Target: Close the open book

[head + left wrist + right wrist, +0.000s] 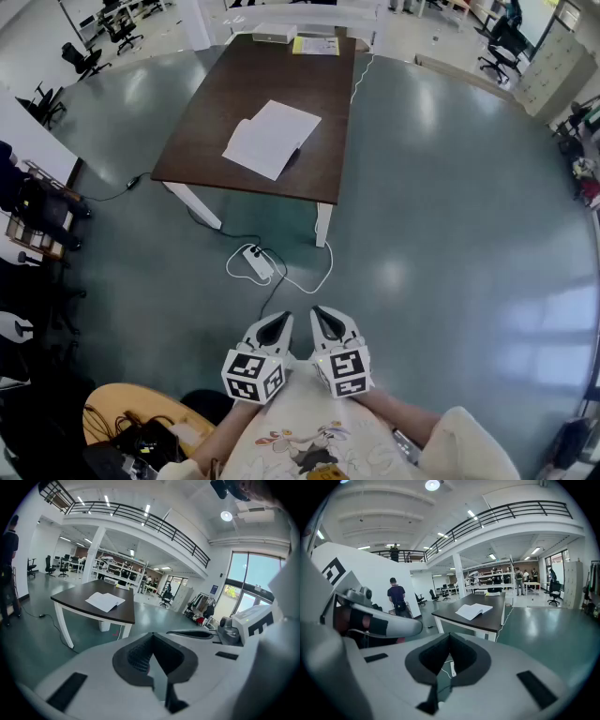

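Note:
The open book (272, 138) lies with its white pages up on the dark brown table (319, 103), far ahead of me across the floor. The same book (105, 601) shows small in the left gripper view, and the book (474, 611) sits on the table (494, 616) in the right gripper view. My left gripper (279, 322) and right gripper (322, 315) are held side by side close to my body, well short of the table. Both point forward and slightly down. The left gripper (152, 637) and the right gripper (450, 637) have their jaws shut with nothing between them.
A white power strip (257, 262) with a looping cable lies on the floor in front of the table. A white box (274, 37) and yellow papers (317, 45) sit at the table's far end. Office chairs (80, 58) stand far left. A person (396, 597) stands at the left.

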